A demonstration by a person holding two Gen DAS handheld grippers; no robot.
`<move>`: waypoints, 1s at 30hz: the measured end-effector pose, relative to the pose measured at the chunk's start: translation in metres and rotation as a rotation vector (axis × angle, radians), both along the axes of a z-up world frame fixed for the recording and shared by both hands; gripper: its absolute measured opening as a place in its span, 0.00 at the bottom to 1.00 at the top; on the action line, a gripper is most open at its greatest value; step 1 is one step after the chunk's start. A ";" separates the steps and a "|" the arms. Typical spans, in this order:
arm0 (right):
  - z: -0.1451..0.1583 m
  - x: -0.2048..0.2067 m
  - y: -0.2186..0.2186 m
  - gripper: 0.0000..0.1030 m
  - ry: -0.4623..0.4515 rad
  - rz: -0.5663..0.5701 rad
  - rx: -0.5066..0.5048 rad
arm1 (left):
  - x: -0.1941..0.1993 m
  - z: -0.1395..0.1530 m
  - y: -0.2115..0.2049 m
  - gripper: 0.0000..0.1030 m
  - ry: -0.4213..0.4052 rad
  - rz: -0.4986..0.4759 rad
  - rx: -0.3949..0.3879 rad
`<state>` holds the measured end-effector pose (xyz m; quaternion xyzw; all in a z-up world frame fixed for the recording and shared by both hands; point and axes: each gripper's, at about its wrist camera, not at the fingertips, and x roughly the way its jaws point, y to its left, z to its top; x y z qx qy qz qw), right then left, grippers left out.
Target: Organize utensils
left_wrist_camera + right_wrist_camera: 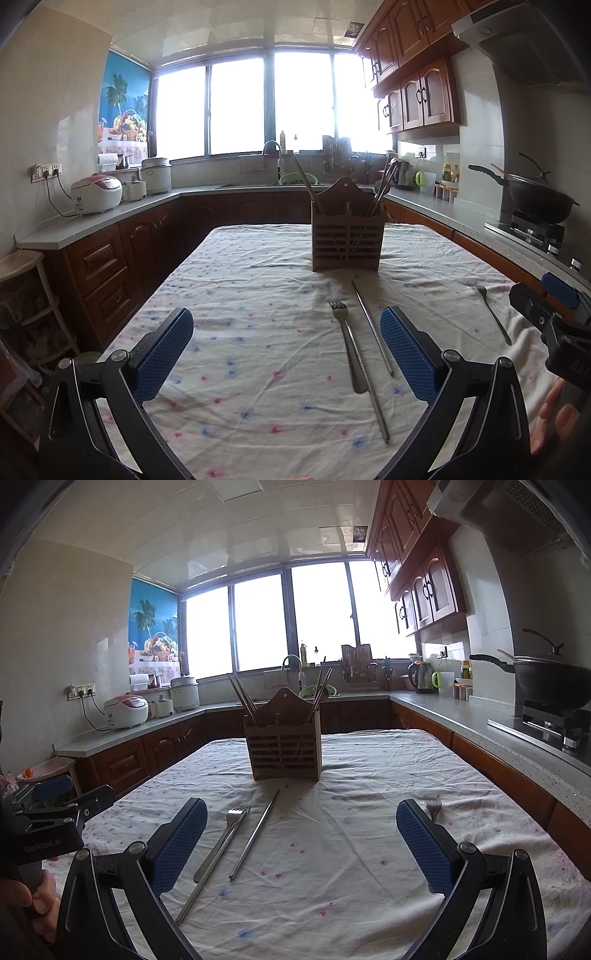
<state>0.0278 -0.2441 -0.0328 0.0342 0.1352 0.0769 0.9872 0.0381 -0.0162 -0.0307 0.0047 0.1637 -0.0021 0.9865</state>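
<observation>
The right tool (301,843) hangs wide apart and empty over the cloth-covered counter (369,886). Between its pads lie a fork (221,843) and two metal chopsticks (255,836); a wooden utensil holder (283,751) stands beyond.

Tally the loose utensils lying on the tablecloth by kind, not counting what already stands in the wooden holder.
Forks: 2, one beside the chopsticks, one off towards the right gripper.
Metal chopsticks: 2, and.
Total: 4 loose on the tablecloth.
</observation>
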 end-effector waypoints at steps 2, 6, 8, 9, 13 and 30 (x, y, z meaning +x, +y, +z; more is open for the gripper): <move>0.001 -0.001 0.000 1.00 -0.003 0.002 -0.002 | 0.000 0.000 0.000 1.00 0.002 -0.003 0.002; 0.000 0.001 0.001 1.00 0.004 0.005 -0.005 | 0.000 0.000 0.000 1.00 0.001 -0.002 0.002; 0.001 0.001 0.002 1.00 0.003 0.005 -0.005 | 0.000 0.001 0.000 1.00 0.002 -0.002 0.000; 0.001 0.001 0.002 1.00 0.003 0.005 -0.005 | 0.000 0.001 0.000 1.00 0.002 -0.002 -0.001; 0.001 0.001 0.002 1.00 0.003 0.006 -0.006 | 0.000 0.001 0.001 1.00 0.001 0.003 -0.002; 0.002 0.001 0.003 1.00 0.002 0.007 -0.002 | 0.000 0.001 0.001 1.00 0.002 0.002 0.002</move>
